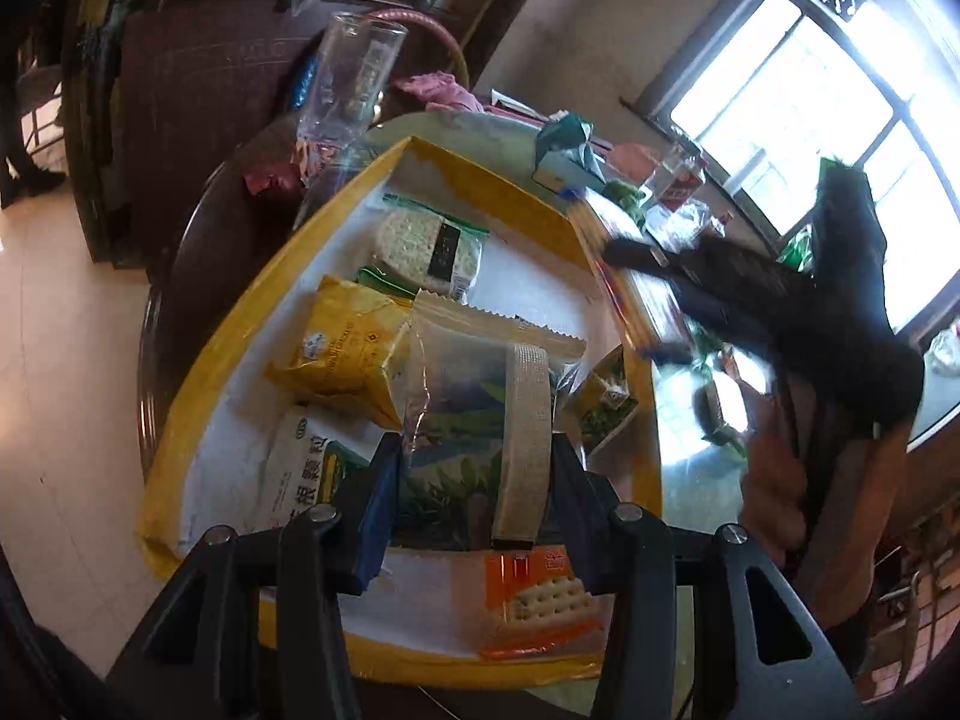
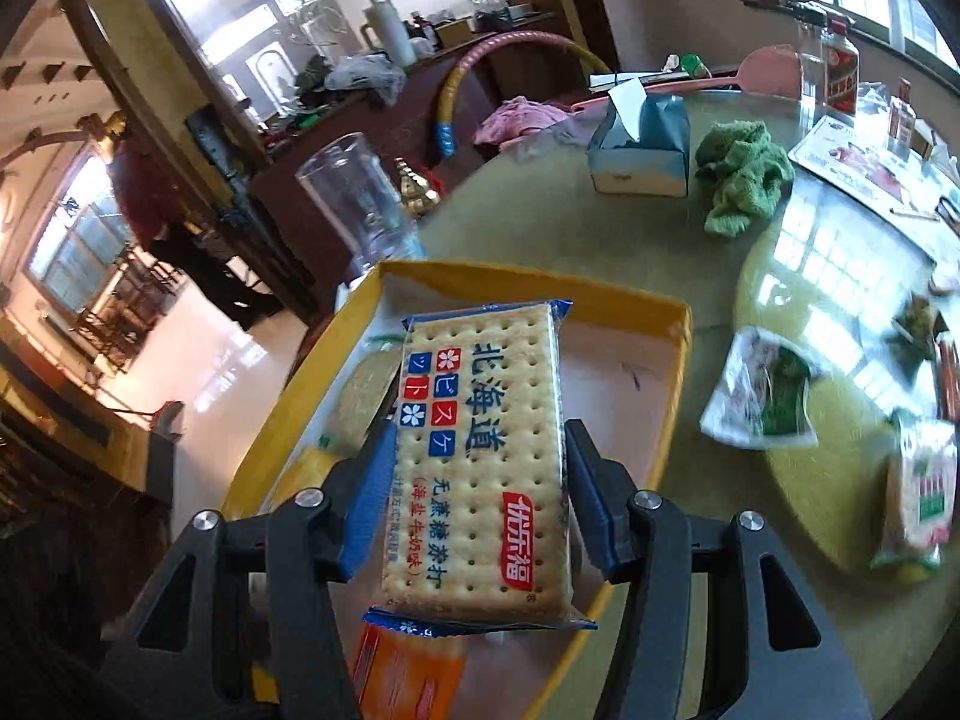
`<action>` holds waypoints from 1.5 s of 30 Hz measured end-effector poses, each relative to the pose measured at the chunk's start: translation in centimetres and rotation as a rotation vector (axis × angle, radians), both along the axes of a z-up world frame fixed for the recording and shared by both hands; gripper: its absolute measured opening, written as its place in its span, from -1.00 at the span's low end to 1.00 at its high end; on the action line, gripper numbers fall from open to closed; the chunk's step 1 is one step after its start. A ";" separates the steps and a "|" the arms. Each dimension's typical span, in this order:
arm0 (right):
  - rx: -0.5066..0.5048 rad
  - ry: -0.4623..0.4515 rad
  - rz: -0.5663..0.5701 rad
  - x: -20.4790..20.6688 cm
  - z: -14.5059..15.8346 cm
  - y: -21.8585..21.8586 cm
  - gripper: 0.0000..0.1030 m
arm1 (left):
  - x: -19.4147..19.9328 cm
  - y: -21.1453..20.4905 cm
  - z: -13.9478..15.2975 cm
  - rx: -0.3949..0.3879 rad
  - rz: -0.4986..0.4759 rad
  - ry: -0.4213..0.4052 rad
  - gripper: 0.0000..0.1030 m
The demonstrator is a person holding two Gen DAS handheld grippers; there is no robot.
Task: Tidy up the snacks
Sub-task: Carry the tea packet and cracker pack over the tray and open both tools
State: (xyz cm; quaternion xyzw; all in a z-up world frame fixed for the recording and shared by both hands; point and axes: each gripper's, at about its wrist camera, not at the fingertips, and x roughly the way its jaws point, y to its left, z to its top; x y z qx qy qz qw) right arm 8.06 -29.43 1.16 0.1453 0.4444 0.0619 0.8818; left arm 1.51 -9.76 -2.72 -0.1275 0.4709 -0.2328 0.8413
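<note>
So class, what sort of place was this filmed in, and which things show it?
Probably a lived-in home dining room: a round glass-topped table cluttered with a tissue box and green cloth, and a dark wooden sideboard piled with household items.

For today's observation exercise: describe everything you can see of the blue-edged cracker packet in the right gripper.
The cracker packet is a flat, clear plastic rectangle with blue crimped ends, showing a pale dotted cracker, blue lettering, red and blue squares and a red label. It is held lengthwise above the yellow tray, pinched at its long sides by the right gripper's fingers.
</note>
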 end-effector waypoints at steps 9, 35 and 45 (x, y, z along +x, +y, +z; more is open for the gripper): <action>-0.083 0.099 -0.024 5.0 -3.6 0.8 0.11 | 0.6 -1.7 -1.6 0.116 -0.053 0.027 -0.07; 0.089 -0.251 -0.114 -19.8 4.2 -7.0 0.64 | -8.8 -6.9 5.9 0.336 0.071 -0.344 0.53; 0.066 -0.286 -0.187 -24.9 3.6 -9.4 0.65 | -12.3 -11.1 8.1 0.382 0.036 -0.479 0.54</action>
